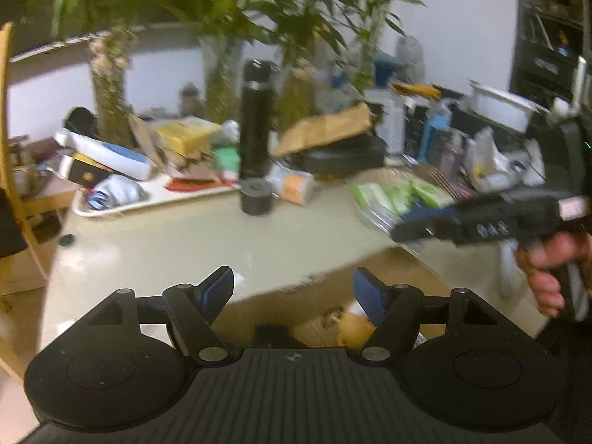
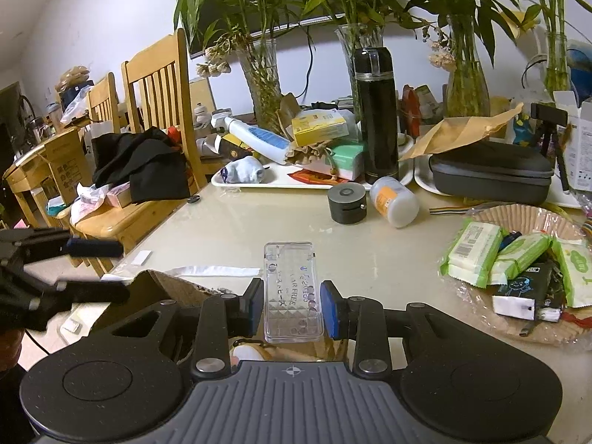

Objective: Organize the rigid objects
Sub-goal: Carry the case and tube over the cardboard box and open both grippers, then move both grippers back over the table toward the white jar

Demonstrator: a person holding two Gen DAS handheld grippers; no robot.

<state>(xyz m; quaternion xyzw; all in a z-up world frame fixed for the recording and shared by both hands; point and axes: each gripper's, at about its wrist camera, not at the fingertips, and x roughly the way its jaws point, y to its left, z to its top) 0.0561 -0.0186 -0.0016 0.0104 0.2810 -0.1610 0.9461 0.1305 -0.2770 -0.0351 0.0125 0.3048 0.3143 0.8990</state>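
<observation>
My right claw [image 2: 292,307]: closed on a clear plastic case [image 2: 292,292], blue pads pressed to its long sides, the case held upright-facing above the near edge of the table [image 2: 229,229]. My left claw [image 1: 292,288]: jaws apart, nothing between them, poised over an open cardboard box [image 1: 333,318] below the table edge; box contents too blurred for me to itemise. On the table, further back: dark grey cylinder [image 2: 346,203], white bottle with orange label [image 2: 394,201] lying on its side just beside it, tall black flask [image 2: 375,111] upright behind both, black zip case [image 2: 488,172] to the right, basket of green packets [image 2: 518,259] near right.
</observation>
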